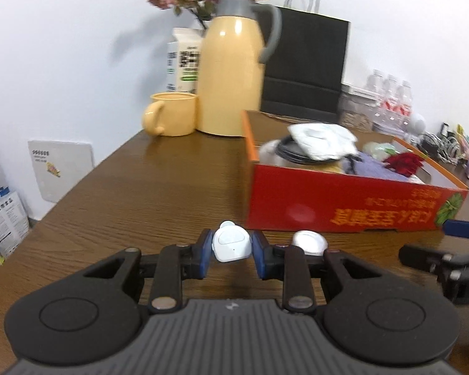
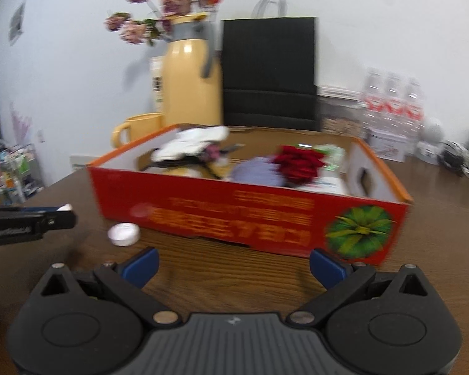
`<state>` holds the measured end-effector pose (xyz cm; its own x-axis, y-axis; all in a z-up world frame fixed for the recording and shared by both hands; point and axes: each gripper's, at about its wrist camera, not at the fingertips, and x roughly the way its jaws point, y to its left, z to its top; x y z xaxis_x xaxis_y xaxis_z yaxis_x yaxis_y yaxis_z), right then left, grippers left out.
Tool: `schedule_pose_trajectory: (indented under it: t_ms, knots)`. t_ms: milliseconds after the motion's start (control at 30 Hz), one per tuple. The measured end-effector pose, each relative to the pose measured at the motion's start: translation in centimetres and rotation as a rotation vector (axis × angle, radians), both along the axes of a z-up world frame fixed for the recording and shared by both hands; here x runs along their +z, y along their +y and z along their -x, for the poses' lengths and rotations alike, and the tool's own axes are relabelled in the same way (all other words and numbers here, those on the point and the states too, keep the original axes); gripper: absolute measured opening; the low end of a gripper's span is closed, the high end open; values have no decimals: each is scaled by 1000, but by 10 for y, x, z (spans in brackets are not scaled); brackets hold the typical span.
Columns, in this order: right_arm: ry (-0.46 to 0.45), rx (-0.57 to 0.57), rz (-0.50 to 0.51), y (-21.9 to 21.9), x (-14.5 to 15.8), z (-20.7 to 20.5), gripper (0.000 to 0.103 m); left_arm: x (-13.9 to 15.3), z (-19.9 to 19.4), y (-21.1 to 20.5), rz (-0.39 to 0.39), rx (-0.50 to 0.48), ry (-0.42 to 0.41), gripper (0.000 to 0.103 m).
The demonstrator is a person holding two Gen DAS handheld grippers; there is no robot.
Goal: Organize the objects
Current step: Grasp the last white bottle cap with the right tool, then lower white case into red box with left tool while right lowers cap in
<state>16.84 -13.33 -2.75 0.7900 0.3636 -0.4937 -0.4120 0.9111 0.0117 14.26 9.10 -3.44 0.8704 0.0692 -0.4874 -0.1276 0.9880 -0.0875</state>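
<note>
While the brown wooden table (image 1: 159, 187) fills both views, each cam catches its own bits. The red cardboard box (image 2: 250, 215) sits mid-table w/ an orange rim; the right wrist view looks straight into it: red fabric rose (image 2: 298, 164), a lilac cloth (image 2: 256, 170), white stuff on dark cable, plus a cut-out handle hole in the box's right end wall, which the left cam doesn't show. Behind the box stand a black paper bag (image 1: 306, 59), a yellow thermos jug (image 1: 231, 72) and a yellow mug (image 1: 172, 114); the carton behind the jug is clear only in the left view. Left gripper (image 1: 231, 248) is pinched onto a small white device (image 1: 231, 245), blue pads pressing both its sides, just in front of the box's near wall. A white round puck (image 1: 309, 242) lies on the table right beside it, near the box; the right cam sees it unobstructed. Right gripper (image 2: 233, 267) has its fingers spread wide, nothing between them, aimed at the box front.
</note>
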Motion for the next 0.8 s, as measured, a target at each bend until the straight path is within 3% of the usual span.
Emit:
schedule_pose_trajectory:
  t_ms: [333, 433, 500, 600, 700, 800]
  knots:
    - [42, 90, 49, 75, -4, -11, 78, 0, 5, 39, 28, 47, -9, 28]
    - [57, 97, 65, 91, -6, -14, 65, 0, 6, 44, 37, 45, -13, 28]
    - [71, 97, 66, 99, -7, -17, 51, 1, 7, 43, 38, 41, -18, 28]
    - [87, 96, 73, 107, -8, -19, 45, 1, 7, 43, 44, 34, -21, 28]
    - [96, 100, 75, 111, -9, -19, 28, 0, 7, 44, 52, 33, -18, 28]
    - [89, 99, 82, 113, -8, -17, 27, 1, 8, 44, 52, 33, -22, 28]
